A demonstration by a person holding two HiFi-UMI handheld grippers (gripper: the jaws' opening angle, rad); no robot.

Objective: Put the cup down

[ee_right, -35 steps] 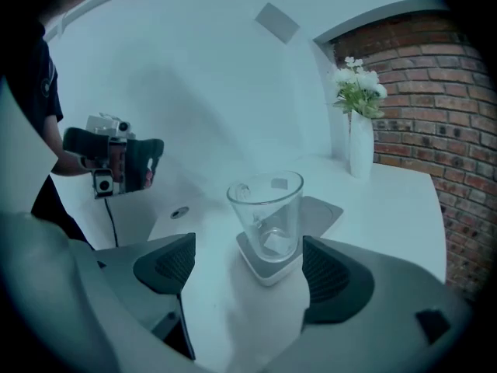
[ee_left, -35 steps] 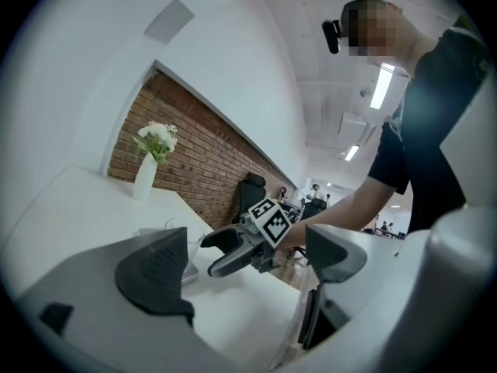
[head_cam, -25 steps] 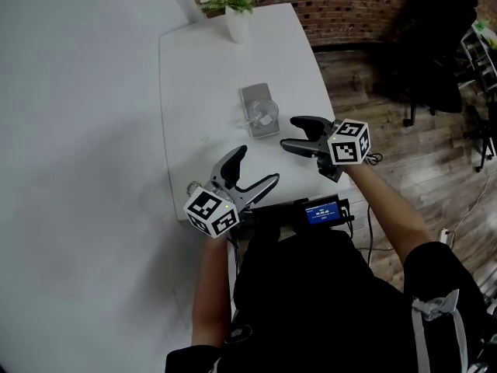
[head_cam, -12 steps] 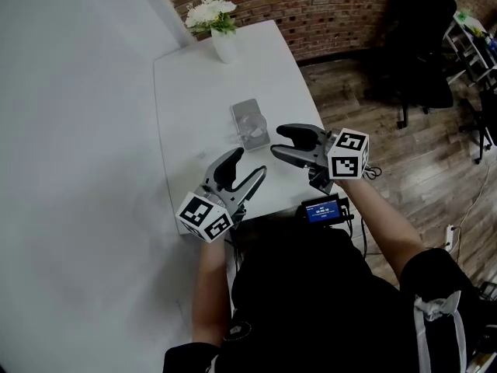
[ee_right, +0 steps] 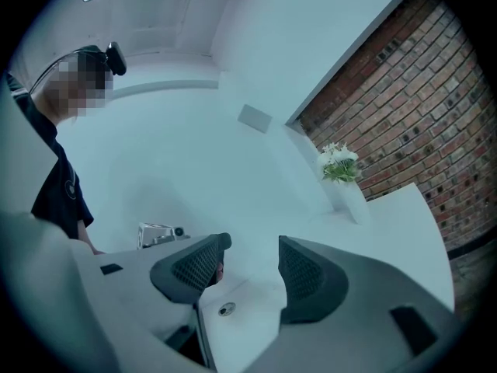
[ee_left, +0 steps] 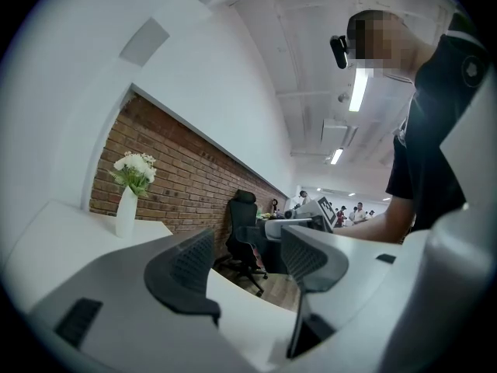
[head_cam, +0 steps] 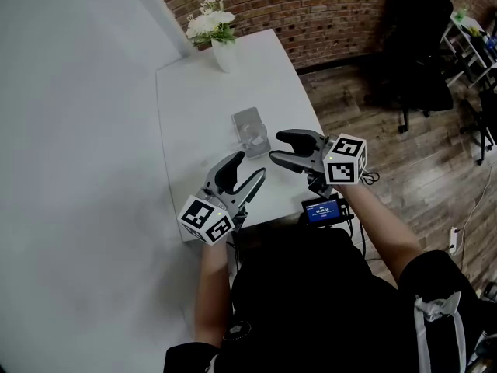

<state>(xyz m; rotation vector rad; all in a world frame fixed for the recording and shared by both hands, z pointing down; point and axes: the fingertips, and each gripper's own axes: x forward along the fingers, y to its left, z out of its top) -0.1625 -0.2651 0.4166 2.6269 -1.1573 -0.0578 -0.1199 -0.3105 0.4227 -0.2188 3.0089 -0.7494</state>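
A clear cup (head_cam: 255, 135) stands upright on a grey mat (head_cam: 247, 120) in the middle of the white table (head_cam: 198, 92), free of both grippers. My left gripper (head_cam: 250, 166) hovers over the table's near edge, below and left of the cup. Its jaws are shut with nothing between them, as the left gripper view (ee_left: 248, 261) confirms. Just right of the cup, my right gripper (head_cam: 277, 147) points left toward it, also shut and empty (ee_right: 250, 267). The cup shows in neither gripper view.
A white vase of flowers (head_cam: 220, 43) stands at the table's far end, also seen as the vase (ee_left: 126, 208) and the vase (ee_right: 346, 182). A small device with a blue screen (head_cam: 322, 210) sits at my waist. A black office chair (head_cam: 419, 45) stands on the wooden floor at right.
Both grippers' jaws have drawn together from wide apart to shut, with nothing in them. The grippers have shifted only slightly, and the cup has stayed on its mat.
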